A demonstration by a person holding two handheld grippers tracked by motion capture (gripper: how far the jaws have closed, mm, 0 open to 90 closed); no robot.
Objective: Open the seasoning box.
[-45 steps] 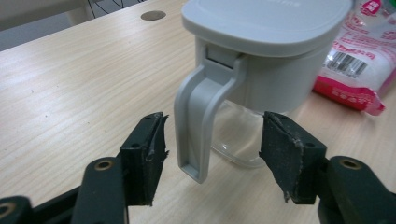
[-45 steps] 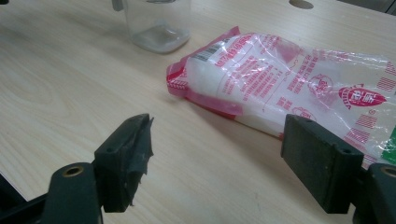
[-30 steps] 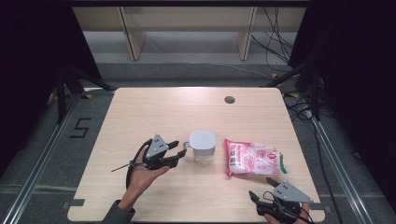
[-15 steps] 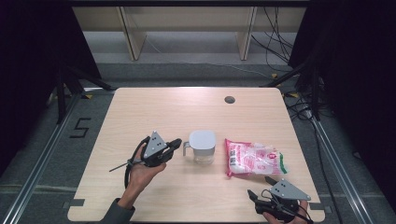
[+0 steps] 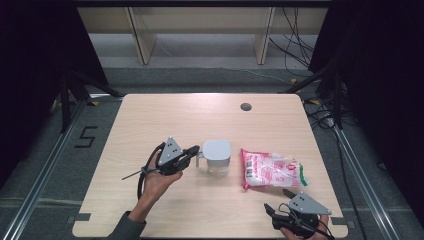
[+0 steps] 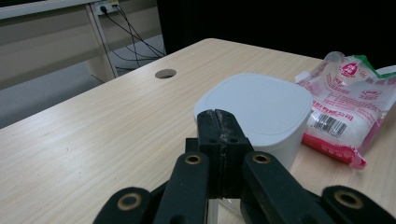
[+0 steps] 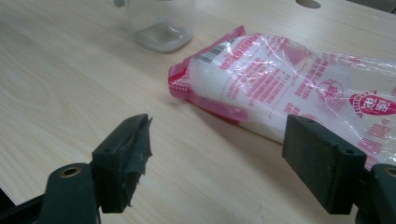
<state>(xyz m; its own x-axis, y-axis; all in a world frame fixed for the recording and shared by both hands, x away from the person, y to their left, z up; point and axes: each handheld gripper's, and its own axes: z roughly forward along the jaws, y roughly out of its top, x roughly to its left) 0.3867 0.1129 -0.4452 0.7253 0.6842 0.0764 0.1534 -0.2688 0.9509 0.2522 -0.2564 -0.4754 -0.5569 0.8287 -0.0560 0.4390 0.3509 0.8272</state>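
Pale wood tabletop (image 5: 150, 120) carries everything: left gripper (image 5: 192, 151), jaws just closed on the lidded jug's (image 5: 216, 156) handle; right gripper (image 5: 276, 212) gapes empty beside a red-printed bag (image 5: 272, 169).

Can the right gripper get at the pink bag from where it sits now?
Probably yes. The right gripper is open, and in its own view bare table lies between its jaws and the pink bag, with nothing in the way.
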